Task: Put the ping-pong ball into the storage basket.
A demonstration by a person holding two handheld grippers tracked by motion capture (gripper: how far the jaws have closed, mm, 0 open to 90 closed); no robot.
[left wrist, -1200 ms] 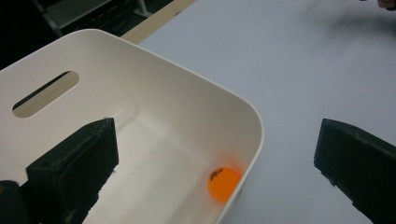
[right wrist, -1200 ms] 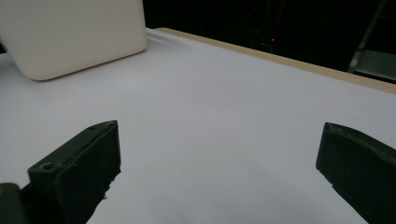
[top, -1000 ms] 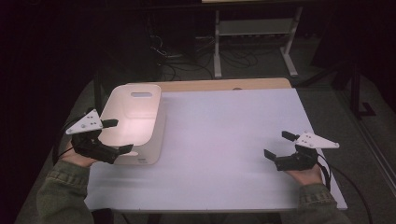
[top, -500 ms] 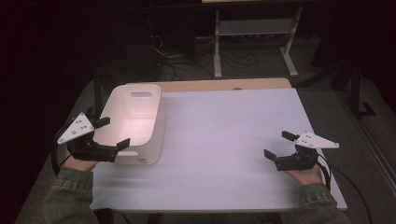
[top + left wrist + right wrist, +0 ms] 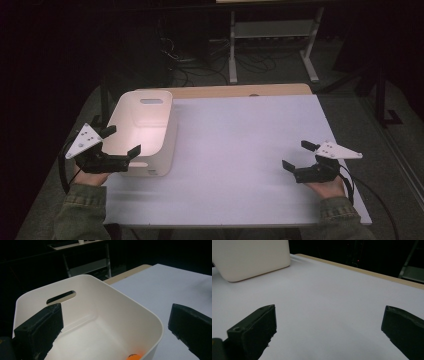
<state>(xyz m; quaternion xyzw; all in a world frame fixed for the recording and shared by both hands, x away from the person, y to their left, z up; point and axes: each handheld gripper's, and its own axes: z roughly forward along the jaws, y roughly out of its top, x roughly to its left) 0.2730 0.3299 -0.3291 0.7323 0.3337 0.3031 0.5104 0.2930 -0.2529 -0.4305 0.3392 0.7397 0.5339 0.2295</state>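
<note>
The left gripper [image 5: 121, 141] is held with jaws wide apart over the near rim of the white bin [image 5: 105, 315], an orange object [image 5: 135, 357] lying inside, below and between them. A reach into the bin is judged in hand; lowering onto the object is called for next. The right gripper [image 5: 299, 156] rests with jaws apart, bare table [image 5: 332, 297] between them.

Showing cream white all over: the plastic bin [image 5: 150, 130] at the left. Glowing bright orange inside it, near its near wall: a small round thing [image 5: 134, 357]. Lying plain pale white, unpatterned: the table cover [image 5: 240, 150], edged in light wood at the far side. Looking matt black with pale grey top plates: left gripper [image 5: 122, 141] and right gripper [image 5: 299, 156]. Showing olive green: both sleeves [image 5: 82, 210].
</note>
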